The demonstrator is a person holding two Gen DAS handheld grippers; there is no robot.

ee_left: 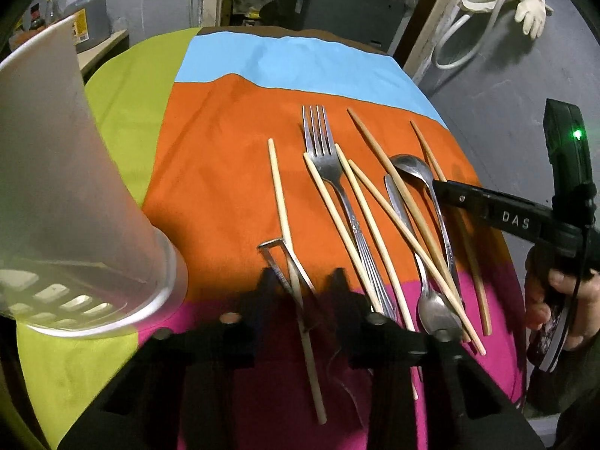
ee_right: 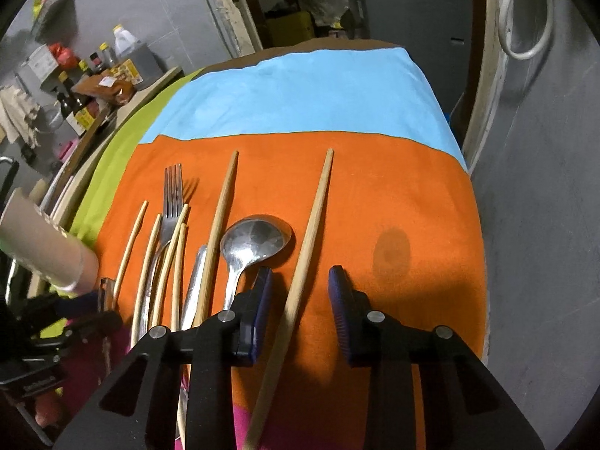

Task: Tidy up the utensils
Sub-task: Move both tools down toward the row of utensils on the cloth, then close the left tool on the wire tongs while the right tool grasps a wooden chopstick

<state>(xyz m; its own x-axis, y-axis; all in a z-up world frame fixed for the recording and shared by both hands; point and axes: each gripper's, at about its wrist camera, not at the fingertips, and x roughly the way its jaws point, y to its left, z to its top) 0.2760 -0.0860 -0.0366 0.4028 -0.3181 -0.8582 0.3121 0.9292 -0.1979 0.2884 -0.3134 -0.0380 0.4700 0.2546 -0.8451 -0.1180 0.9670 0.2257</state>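
Observation:
A fork (ee_left: 325, 157), two spoons (ee_left: 412, 168) and several chopsticks lie side by side on a cloth of orange, blue, green and pink patches (ee_left: 225, 131). My left gripper (ee_left: 303, 279) points down over the leftmost pale chopstick (ee_left: 277, 187) and a small bent metal clip (ee_left: 273, 255). Both lie between its fingers, and the pads stand clear of the chopstick. My right gripper (ee_right: 300, 273) straddles the rightmost chopstick (ee_right: 318, 195), with a gap on each side of its blue pads (ee_right: 339, 300). The large spoon (ee_right: 258, 240) lies just left of it.
A translucent plastic cup (ee_left: 75, 187) with a slotted bottom stands on the green patch, left of my left gripper. The table's right edge (ee_right: 476, 225) drops to grey floor. Bottles and boxes (ee_right: 93, 86) crowd a shelf at far left. A hose and a glove (ee_left: 525, 3) hang on the wall.

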